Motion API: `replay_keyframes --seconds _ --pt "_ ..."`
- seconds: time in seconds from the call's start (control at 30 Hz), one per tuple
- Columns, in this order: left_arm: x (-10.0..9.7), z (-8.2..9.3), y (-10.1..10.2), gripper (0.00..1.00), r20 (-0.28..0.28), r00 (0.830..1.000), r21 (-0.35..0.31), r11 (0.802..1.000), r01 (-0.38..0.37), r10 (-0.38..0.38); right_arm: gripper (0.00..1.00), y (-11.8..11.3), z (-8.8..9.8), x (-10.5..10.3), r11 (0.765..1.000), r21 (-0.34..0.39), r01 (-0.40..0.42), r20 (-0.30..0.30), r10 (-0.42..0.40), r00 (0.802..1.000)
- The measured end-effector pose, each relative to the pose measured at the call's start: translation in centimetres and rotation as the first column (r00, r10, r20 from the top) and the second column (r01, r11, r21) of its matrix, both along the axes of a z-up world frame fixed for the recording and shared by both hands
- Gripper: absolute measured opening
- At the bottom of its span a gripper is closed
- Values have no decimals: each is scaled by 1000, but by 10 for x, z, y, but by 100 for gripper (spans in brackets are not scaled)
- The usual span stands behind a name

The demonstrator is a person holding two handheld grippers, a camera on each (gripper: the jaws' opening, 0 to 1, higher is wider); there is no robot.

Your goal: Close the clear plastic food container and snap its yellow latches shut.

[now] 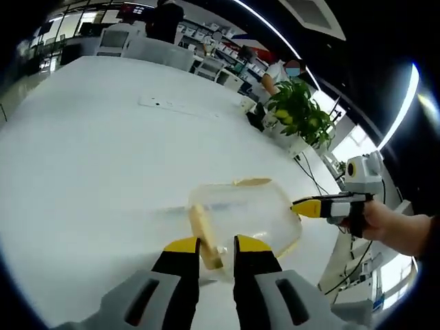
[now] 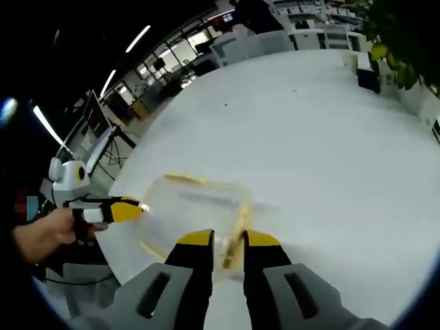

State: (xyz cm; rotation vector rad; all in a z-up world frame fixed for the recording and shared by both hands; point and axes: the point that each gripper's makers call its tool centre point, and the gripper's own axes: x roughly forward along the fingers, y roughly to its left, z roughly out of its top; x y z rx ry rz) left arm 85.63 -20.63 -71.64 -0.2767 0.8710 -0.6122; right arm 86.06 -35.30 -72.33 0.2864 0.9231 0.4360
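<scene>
Yellow-tipped jaws of the left gripper [image 1: 218, 249] rise from the bottom centre of the left gripper view, standing a narrow gap apart with a yellow latch [image 1: 206, 238] of the clear container [image 1: 244, 214] between them; whether they press on it I cannot tell. In the right gripper view the right gripper [image 2: 227, 242] comes up the same way at bottom centre, jaws slightly parted around the latch on the container's [image 2: 192, 214] near edge, grip equally unclear.

Just beyond the jaws the container sits on the white counter [image 1: 103, 151], lower centre-right in the left gripper view and lower centre-left in the right gripper view. It is a rounded rectangle whose long axis runs roughly left to right across the right gripper view, with another yellow latch [image 1: 251, 182] on its far side. The right gripper's tip [image 1: 311, 207] enters the left gripper view from the right, touching the container's right edge, with a hand [image 1: 385, 223] behind it; the left gripper [image 2: 117, 209] enters the right gripper view at the left edge likewise.

Beyond the container the counter stretches broad and bare toward the upper left. Its edge curves close by the container on the side towards the person. A potted plant [image 1: 299, 110] stands past the far edge, upper right. No writing is legible.
</scene>
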Motion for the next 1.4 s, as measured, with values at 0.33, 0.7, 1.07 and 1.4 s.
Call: replay_keyframes --seconds 0.33,0.7,1.07,1.4 --pt "-5 1 34 11 23 1000 28 1000 4 -4 13 31 3 -10 1000 11 22 11 -22 1000" --pt "-18 1 66 11 41 999 47 999 -9 7 14 55 4 -20 1000 17 10 20 -10 1000" --pt "-12 20 72 14 236 958 196 974 115 -161 11 55 43 0 982 -162 -98 254 138 957" --pt "-11 42 21 9 329 812 250 873 418 -483 2 133 51 -2 860 -196 -472 292 511 809"
